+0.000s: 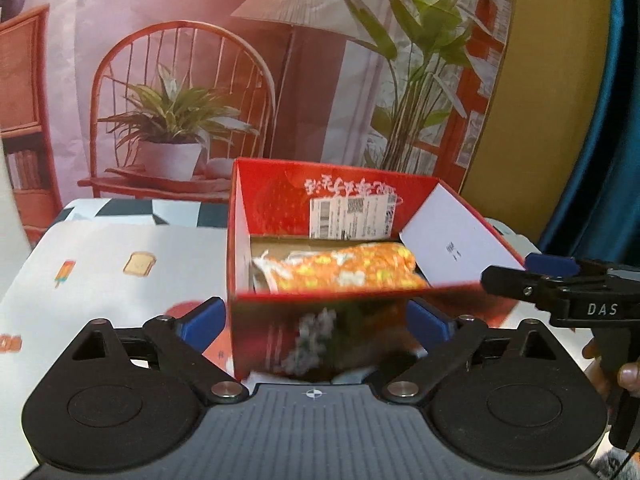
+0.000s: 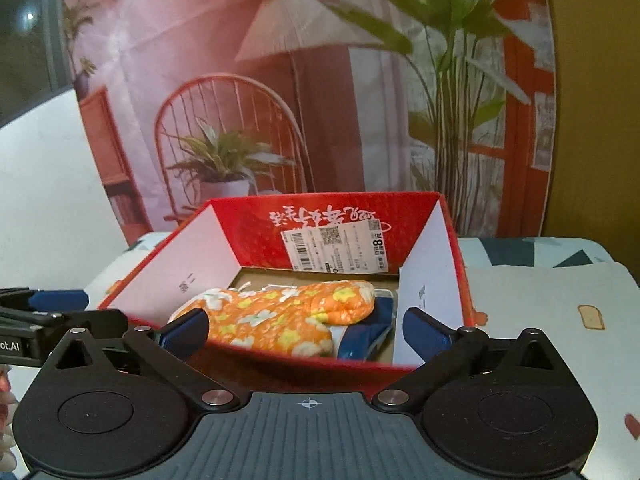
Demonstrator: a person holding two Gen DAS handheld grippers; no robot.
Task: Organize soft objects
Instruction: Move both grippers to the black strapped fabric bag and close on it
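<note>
An open red cardboard box point(image 1: 280, 200) point(image 2: 256, 224) stands on the table. Inside lies an orange flowered padded mitt point(image 1: 352, 268) point(image 2: 280, 316), with a dark blue soft item point(image 2: 360, 336) under it in the right wrist view. My left gripper point(image 1: 320, 320) is open, its blue pads either side of the box's blurred near wall. My right gripper point(image 2: 304, 328) is open at the box's near rim, nothing between the pads. The right gripper also shows at the right edge of the left wrist view point(image 1: 560, 280).
The table carries a white cloth point(image 1: 100, 264) point(image 2: 560, 320) printed with toast and ice-lolly pictures. A printed backdrop point(image 1: 200, 80) of a chair, lamp and plants hangs close behind the box. The left gripper's body shows at the left edge of the right wrist view point(image 2: 44, 320).
</note>
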